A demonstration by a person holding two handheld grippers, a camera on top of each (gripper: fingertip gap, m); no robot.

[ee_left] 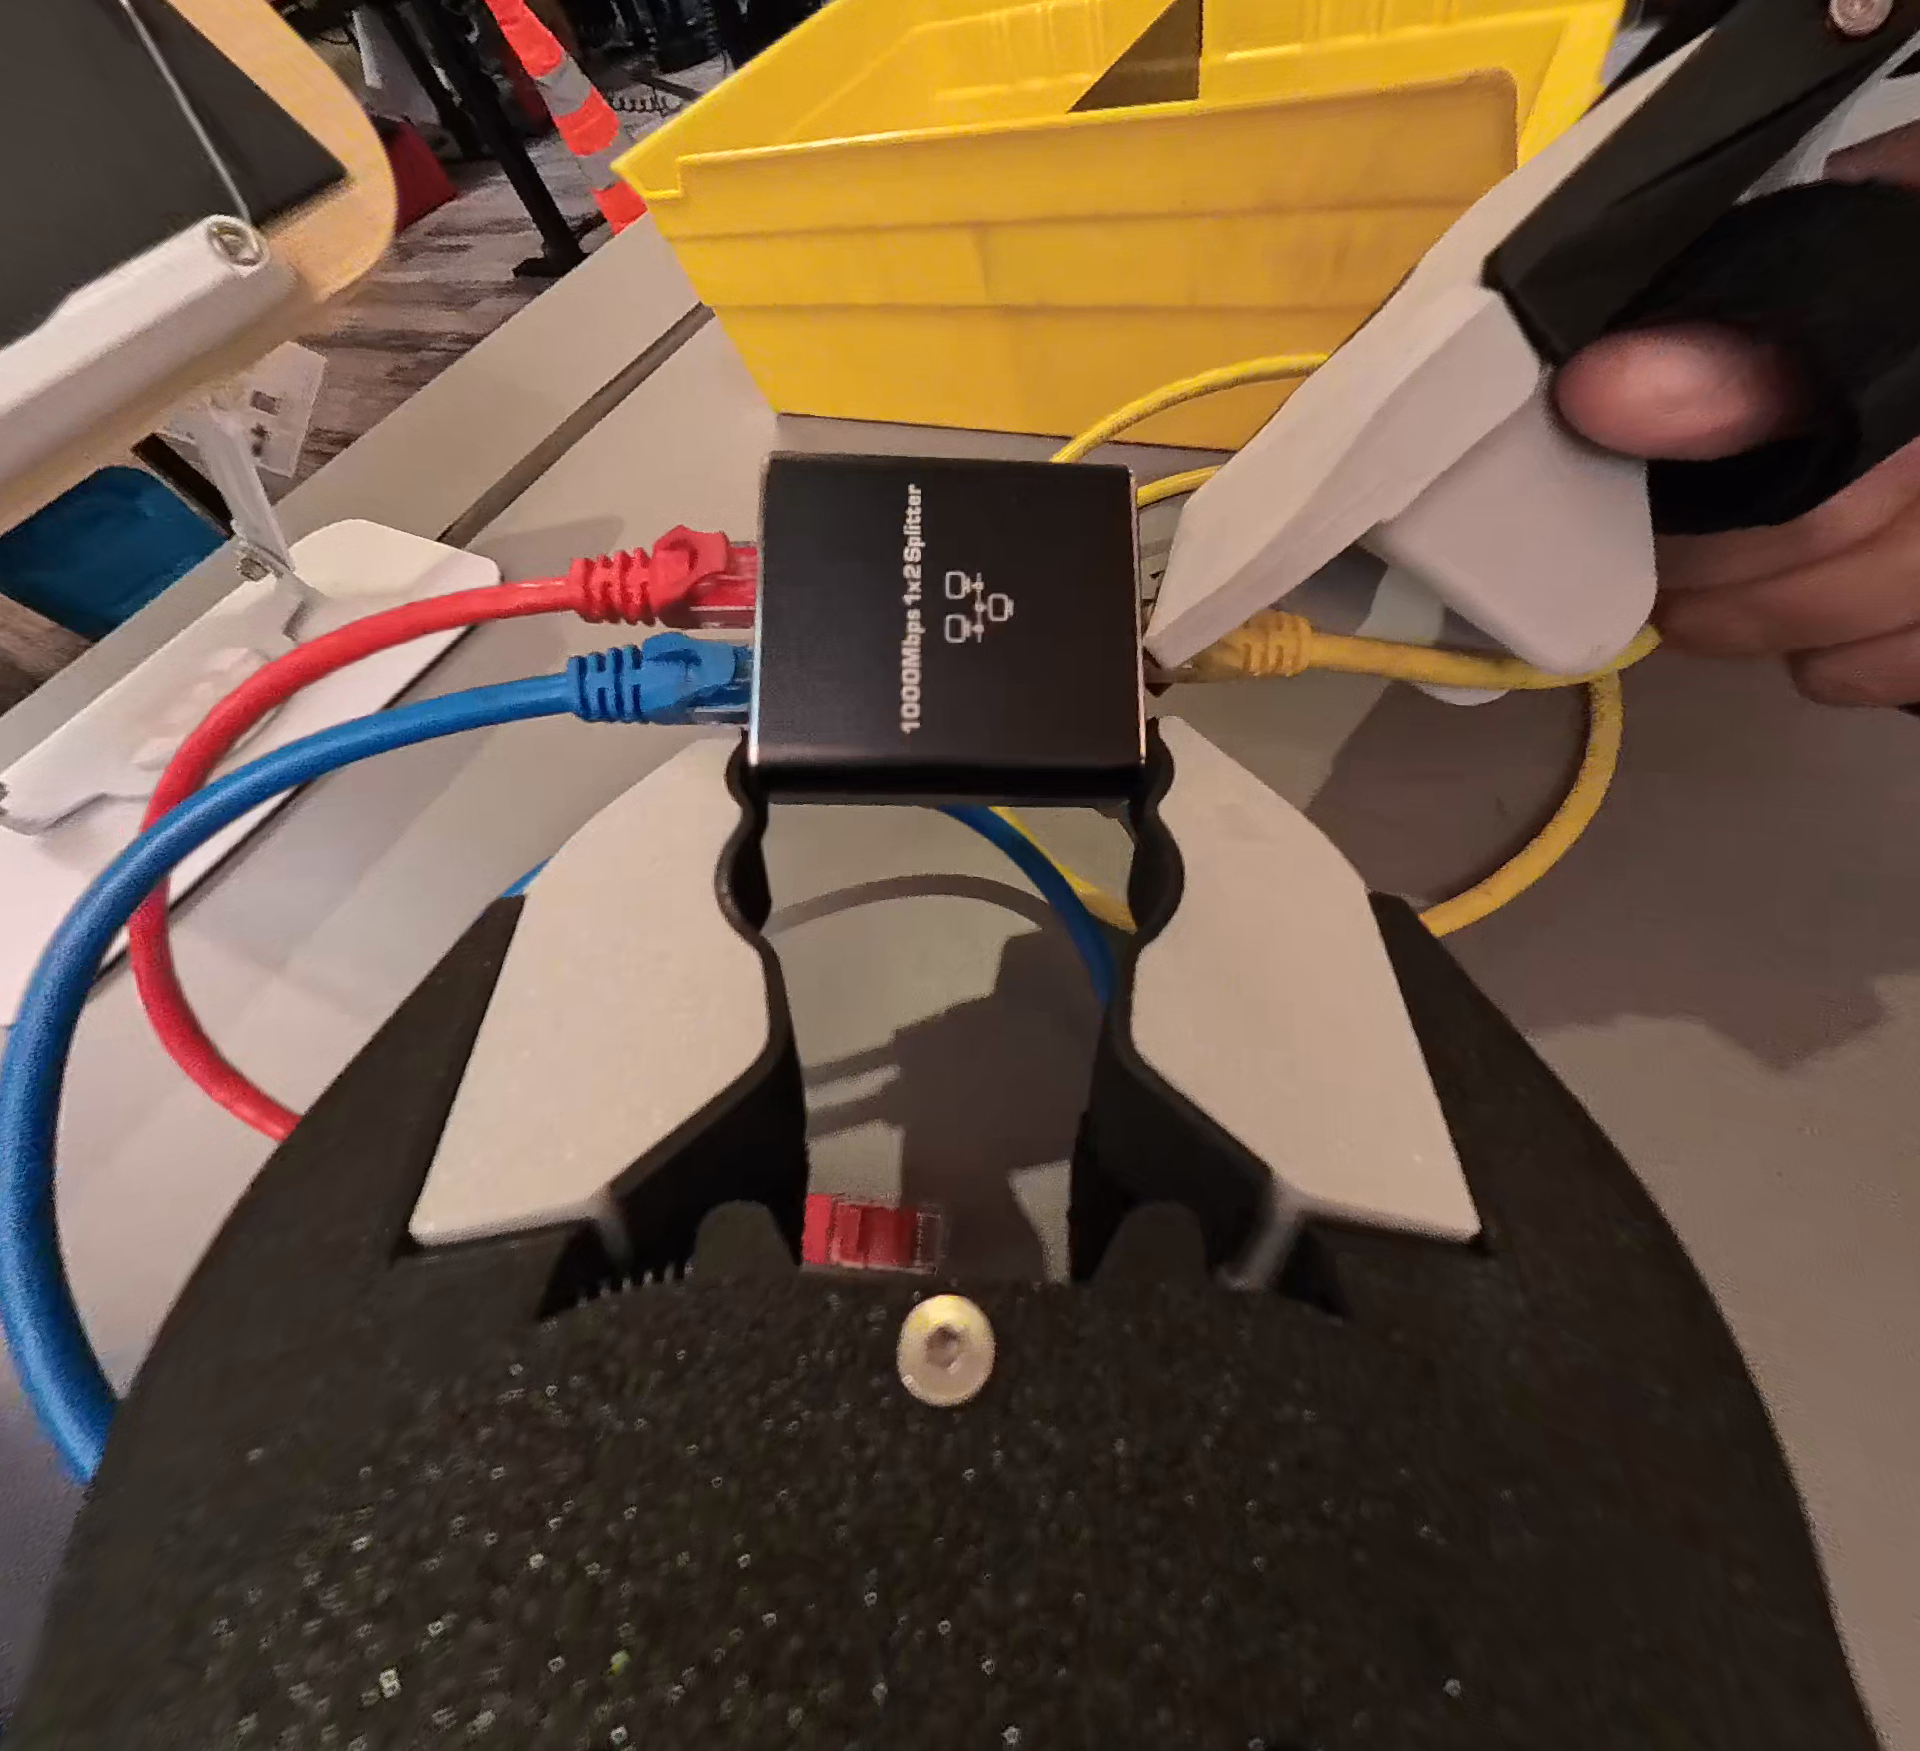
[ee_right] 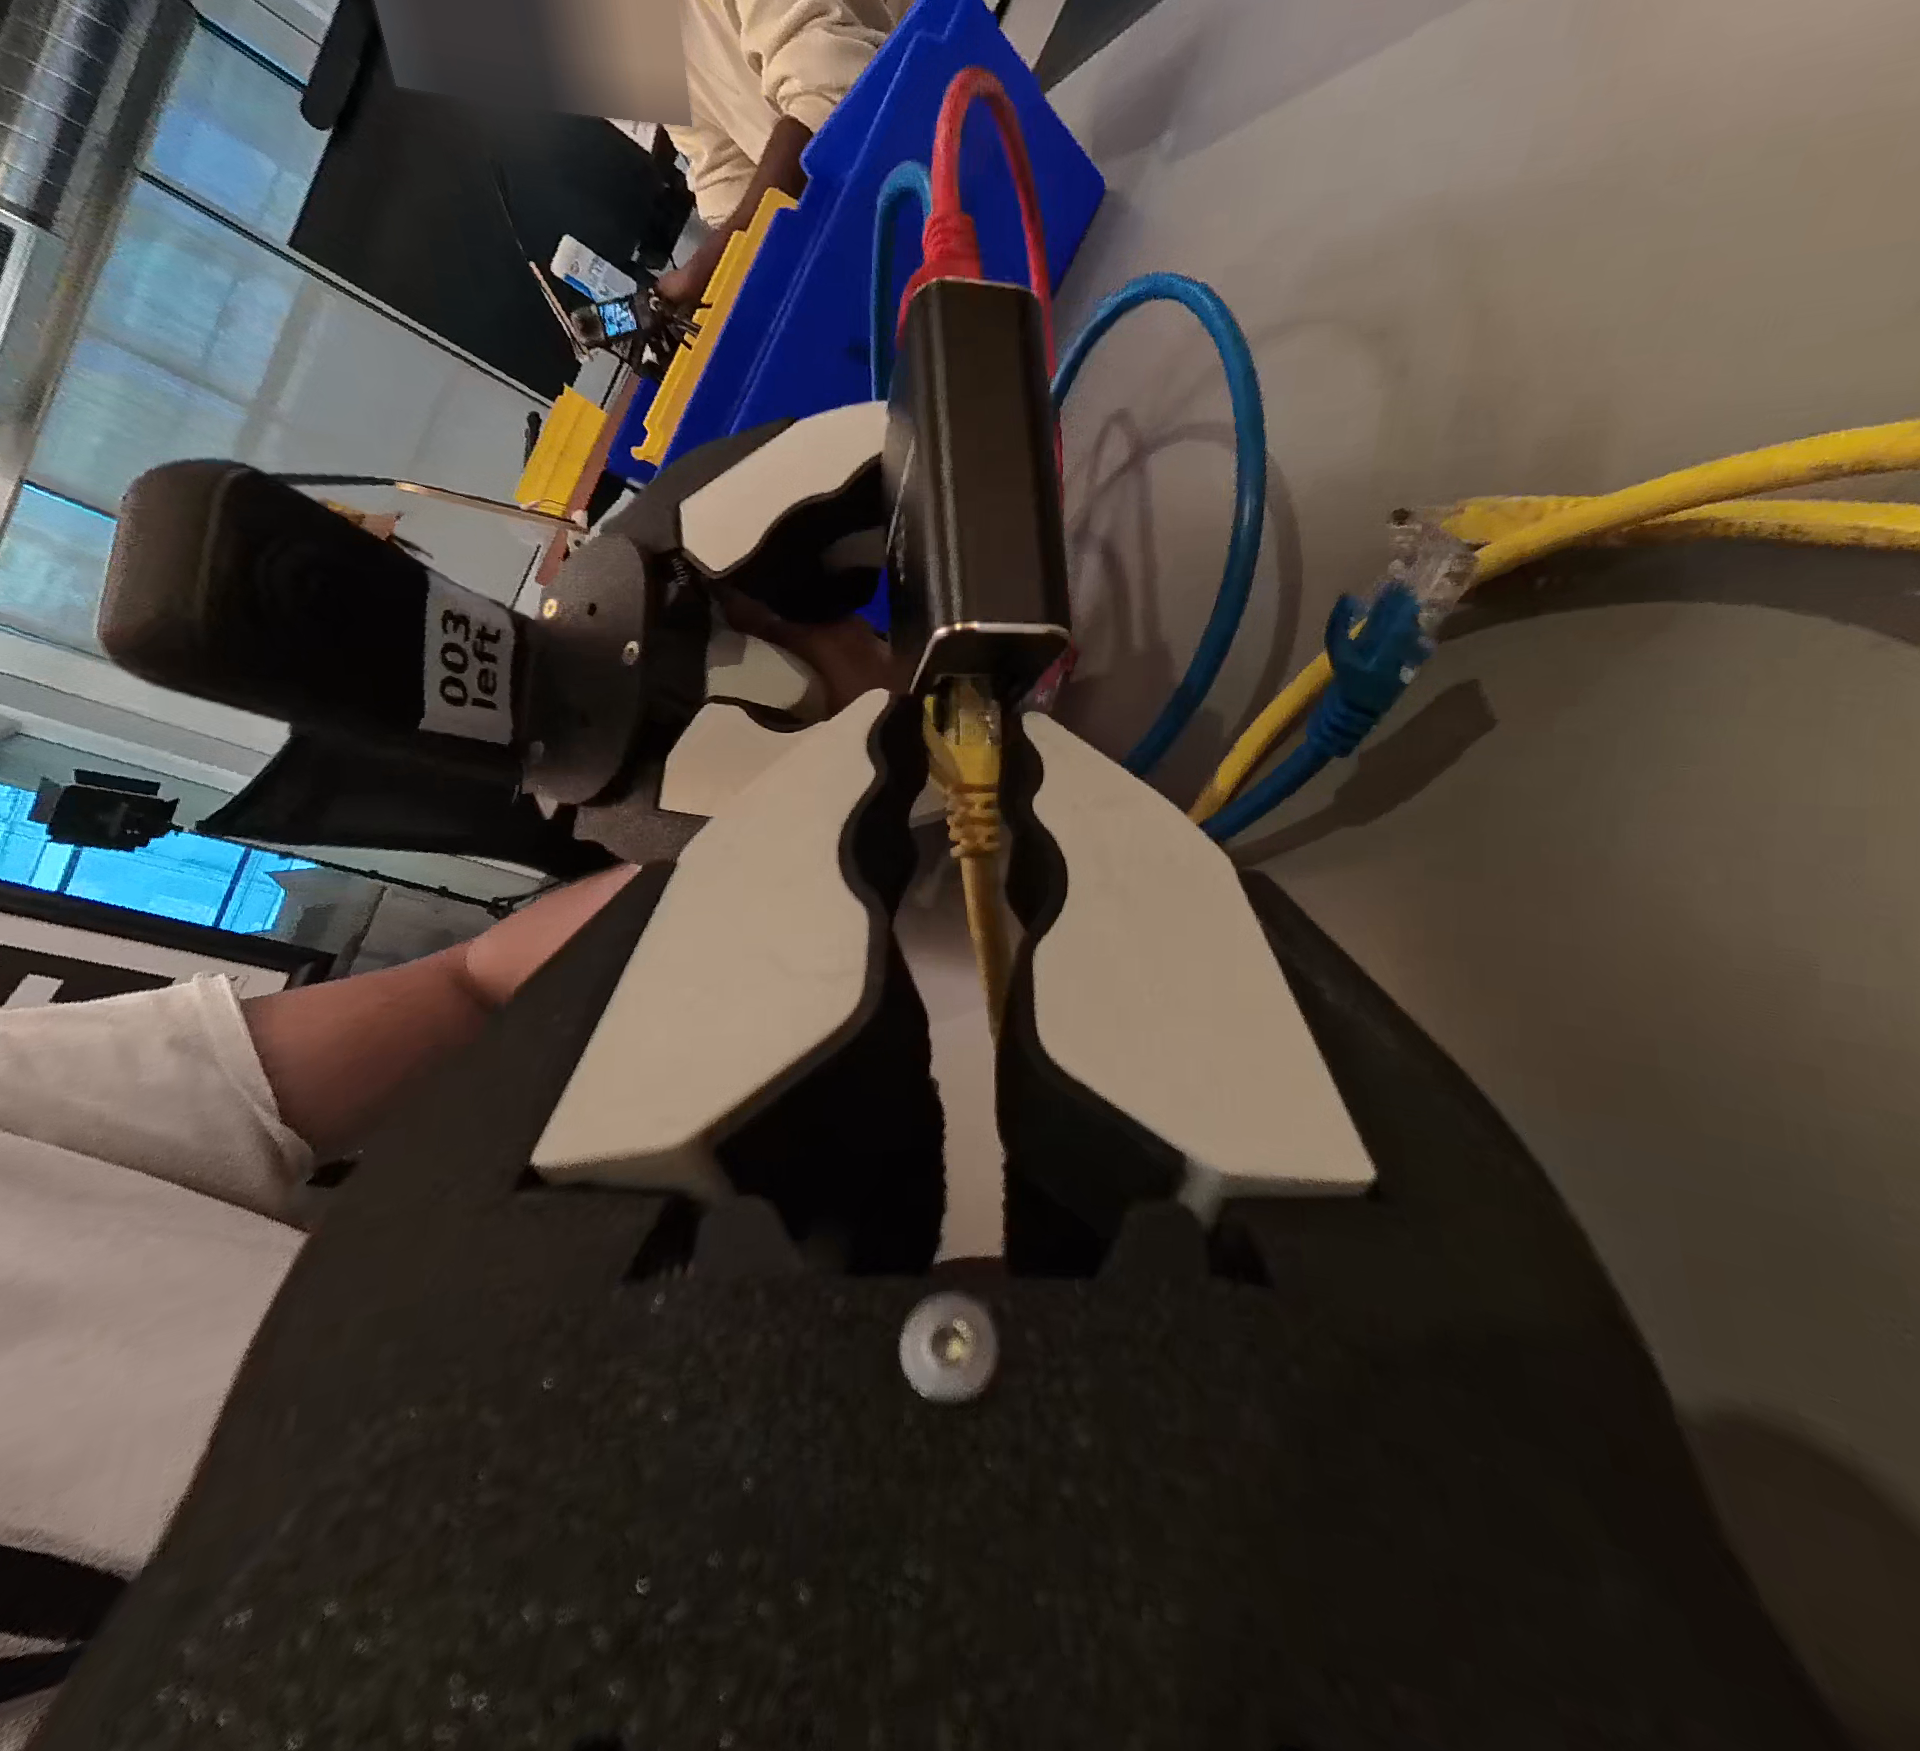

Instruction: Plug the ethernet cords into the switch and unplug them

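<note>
while the left gripper [ee_left: 948,792] pinches the near edge of the small black switch [ee_left: 948,605] between its two fingertips, the box sits just above the grey table [ee_left: 1558,1078] with its printed face up. on the switch's left side the red cord [ee_left: 644,581] and the blue cord [ee_left: 644,683] sit side by side in two ports, red farther and blue nearer, and both sweep away in long loops toward the left gripper's body. on the opposite side the yellow cord [ee_left: 1262,647] enters the single port, its plug seated in the opening, and the cable curls round on the table behind it. the right gripper [ee_right: 961,756] comes in along that cord: its fingers are drawn close together on either side of the yellow plug and boot, but whether the pads actually press the plug cannot be told, since a thin gap shows on each side. in the left wrist view the right gripper's pale fingertips touch the switch's right edge right above the yellow boot, with a person's hand [ee_left: 1766,496] wrapped round its handle. a yellow bin [ee_left: 1091,247] stands on the table just behind the switch. in the right wrist view a loose blue plug [ee_right: 1371,652] and a loose yellow plug [ee_right: 1439,558] lie unplugged on the table beside each other, well to the side of the switch, and a blue bin [ee_right: 935,195] lies beyond it.
</note>
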